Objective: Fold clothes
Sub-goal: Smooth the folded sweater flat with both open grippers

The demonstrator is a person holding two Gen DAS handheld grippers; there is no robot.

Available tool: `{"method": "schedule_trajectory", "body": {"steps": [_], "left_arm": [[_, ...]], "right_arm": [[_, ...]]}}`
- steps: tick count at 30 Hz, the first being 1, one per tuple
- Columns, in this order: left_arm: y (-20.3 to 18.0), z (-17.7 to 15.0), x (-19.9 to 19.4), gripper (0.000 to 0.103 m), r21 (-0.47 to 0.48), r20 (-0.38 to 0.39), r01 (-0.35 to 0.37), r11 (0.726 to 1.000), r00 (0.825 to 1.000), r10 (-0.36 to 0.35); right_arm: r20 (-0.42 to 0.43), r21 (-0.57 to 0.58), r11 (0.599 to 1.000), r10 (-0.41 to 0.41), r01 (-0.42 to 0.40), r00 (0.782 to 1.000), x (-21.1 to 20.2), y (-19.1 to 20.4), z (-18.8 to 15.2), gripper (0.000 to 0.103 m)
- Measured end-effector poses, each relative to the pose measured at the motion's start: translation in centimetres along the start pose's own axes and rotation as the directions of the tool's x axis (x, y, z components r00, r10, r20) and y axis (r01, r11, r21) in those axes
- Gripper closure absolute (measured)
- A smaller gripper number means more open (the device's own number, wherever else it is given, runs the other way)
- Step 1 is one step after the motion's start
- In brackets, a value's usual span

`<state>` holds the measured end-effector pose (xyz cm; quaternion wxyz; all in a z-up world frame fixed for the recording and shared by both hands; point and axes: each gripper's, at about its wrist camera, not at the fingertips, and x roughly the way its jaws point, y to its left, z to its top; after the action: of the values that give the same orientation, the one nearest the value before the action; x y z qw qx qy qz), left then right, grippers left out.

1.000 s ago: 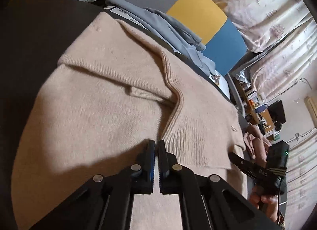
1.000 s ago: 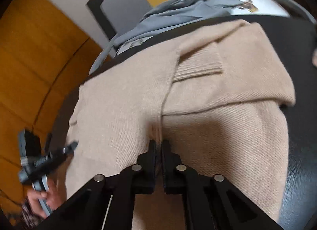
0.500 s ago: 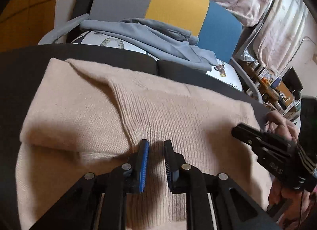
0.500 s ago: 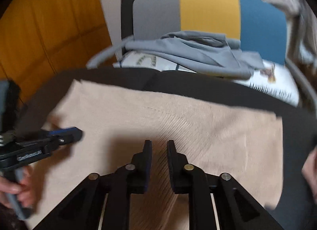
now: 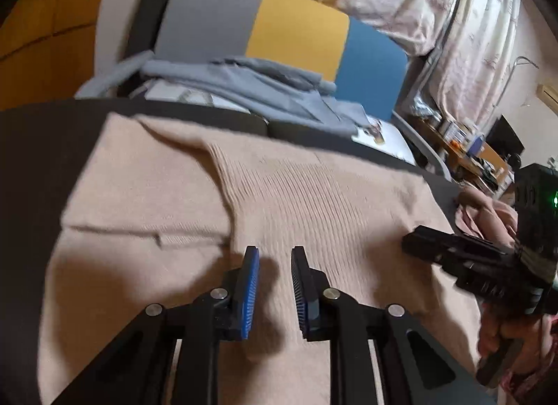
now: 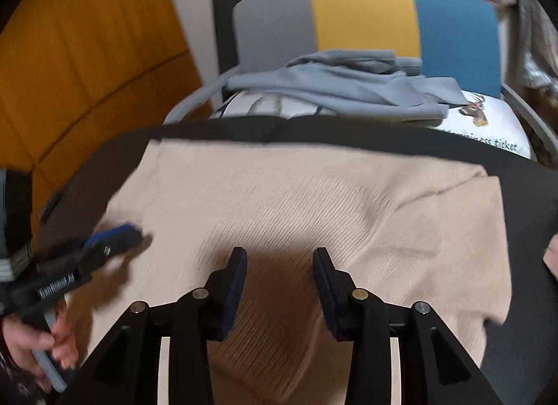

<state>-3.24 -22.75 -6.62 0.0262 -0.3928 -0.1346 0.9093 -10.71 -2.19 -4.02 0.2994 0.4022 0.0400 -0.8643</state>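
Note:
A beige knit sweater point(image 5: 286, 202) lies folded on a dark table point(image 5: 42, 147), its ribbed part uppermost; it also fills the right wrist view point(image 6: 314, 202). My left gripper point(image 5: 274, 258) hovers open over the sweater's near half, nothing between its blue pads. My right gripper point(image 6: 279, 258) stands open wider above the sweater's middle, empty too. Each view shows the other gripper held in a hand: the right gripper point(image 5: 411, 242) at the sweater's right edge, the left gripper point(image 6: 129, 232) at its left edge.
Behind the table stands a chair point(image 6: 366, 17) with a grey, yellow and blue back, a grey-blue garment point(image 6: 348, 87) heaped on its seat. An orange wall point(image 6: 87, 56) is at the left, curtains point(image 5: 436, 4) and a cluttered shelf point(image 5: 470, 150) at the right.
Both grippers went from shut on the sweater to open and drew back. The fold now lies flat, and both jaws widened further over the last half second.

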Motion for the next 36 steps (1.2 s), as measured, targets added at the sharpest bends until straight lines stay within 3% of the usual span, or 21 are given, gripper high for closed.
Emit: {"method": "schedule_trajectory", "body": {"steps": [2, 6, 9, 13, 18, 22, 24, 31, 34, 36], "left_arm": [[-0.3, -0.7, 0.8, 0.085, 0.056, -0.034, -0.044, 0.997, 0.998, 0.046], [0.6, -0.6, 1.2, 0.085, 0.045, -0.033, -0.004, 0.999, 0.999, 0.006], [0.9, -0.6, 0.5, 0.085, 0.036, -0.038, 0.0, 0.999, 0.999, 0.001], [1.0, -2.3, -1.8, 0.084, 0.07, -0.031, -0.055, 0.996, 0.998, 0.057], [2.2, -3.9, -2.3, 0.076, 0.082, -0.013, -0.068, 0.994, 0.998, 0.069], [2.7, -3.3, -1.5, 0.075, 0.063, -0.012, -0.052, 0.997, 0.999, 0.053], [2.7, -2.4, -0.6, 0.075, 0.056, -0.013, -0.051, 0.997, 0.999, 0.052], [2.2, 1.0, 2.8, 0.074, 0.054, -0.021, -0.05, 0.997, 0.998, 0.051], [1.5, 1.2, 2.7, 0.074, 0.088, -0.032, -0.079, 0.993, 0.996, 0.082], [0.9, 0.5, 1.9, 0.074, 0.108, -0.035, -0.094, 0.99, 0.994, 0.099]], "right_arm": [[-0.032, -0.046, 0.999, -0.021, 0.02, 0.999, 0.9, 1.0, -1.0, 0.063], [-0.061, -0.104, 0.99, -0.099, 0.093, 0.993, 2.3, 2.1, -1.6, 0.062], [-0.067, -0.062, 0.995, -0.079, 0.075, 0.995, 2.1, 1.6, -1.2, 0.061], [-0.034, 0.048, 0.999, -0.01, 0.012, 0.999, -1.2, 0.8, -2.4, 0.058], [-0.036, -0.022, 0.998, -0.061, 0.06, 0.997, -0.6, 1.7, -3.2, 0.058], [-0.044, -0.055, 0.992, -0.115, 0.112, 0.992, 0.5, 1.8, -2.9, 0.057], [-0.054, -0.035, 0.992, -0.124, 0.123, 0.991, 1.2, 0.7, -2.3, 0.047], [-0.054, -0.01, 0.99, -0.141, 0.141, 0.988, 3.5, -3.1, 0.7, 0.044], [-0.059, 0.007, 0.989, -0.15, 0.151, 0.987, 2.8, -3.4, 1.1, 0.045], [-0.041, 0.007, 0.991, -0.133, 0.134, 0.99, 1.4, -2.5, 0.7, 0.052]]}}
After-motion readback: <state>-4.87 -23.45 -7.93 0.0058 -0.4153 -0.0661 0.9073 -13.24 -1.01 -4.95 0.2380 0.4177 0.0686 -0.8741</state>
